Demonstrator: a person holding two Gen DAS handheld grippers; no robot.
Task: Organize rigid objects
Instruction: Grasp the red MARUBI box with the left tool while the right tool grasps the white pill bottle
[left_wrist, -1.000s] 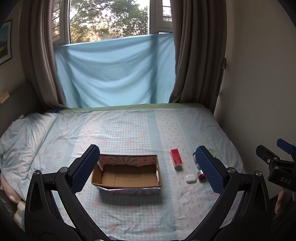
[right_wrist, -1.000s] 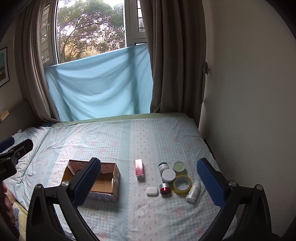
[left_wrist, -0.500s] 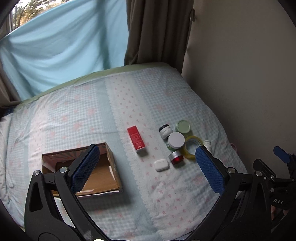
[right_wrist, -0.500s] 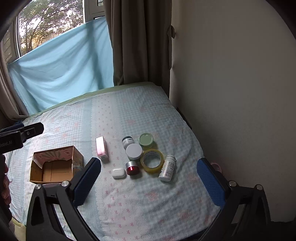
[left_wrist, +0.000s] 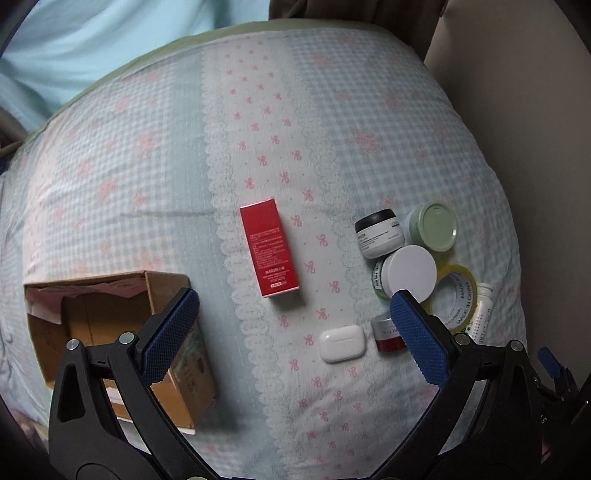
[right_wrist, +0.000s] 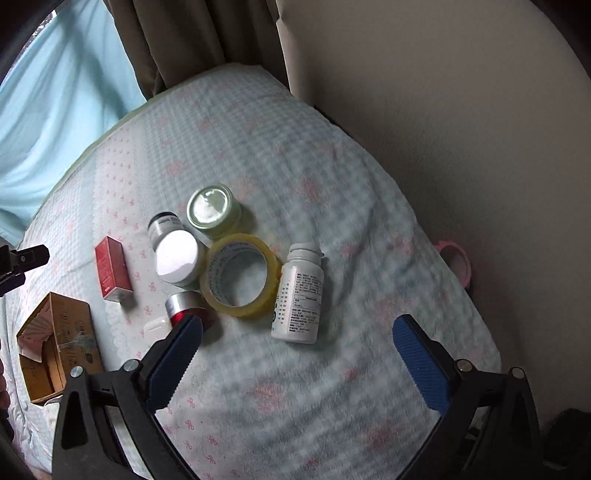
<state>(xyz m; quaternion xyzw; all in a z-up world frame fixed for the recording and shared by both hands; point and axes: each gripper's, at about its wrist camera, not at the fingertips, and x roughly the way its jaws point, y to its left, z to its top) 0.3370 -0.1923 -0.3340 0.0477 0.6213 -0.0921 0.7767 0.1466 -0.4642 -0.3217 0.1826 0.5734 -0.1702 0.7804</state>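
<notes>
Right gripper (right_wrist: 295, 354): we are closing our wide, empty jaws above the white pill bottle (right_wrist: 298, 293).
Left gripper (left_wrist: 293, 326): we are hovering wide open over the earbud case (left_wrist: 342, 343), beside that bottle.

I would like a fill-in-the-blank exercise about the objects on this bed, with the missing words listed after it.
1. The white bottle lies on its ____.
2. The cardboard box has ____ inside it yet.
3. The small box lying flat on the bed sheet is ____ in colour.
4. The roll of tape is ____ in colour.

Missing words: side; nothing; red; yellow
</notes>
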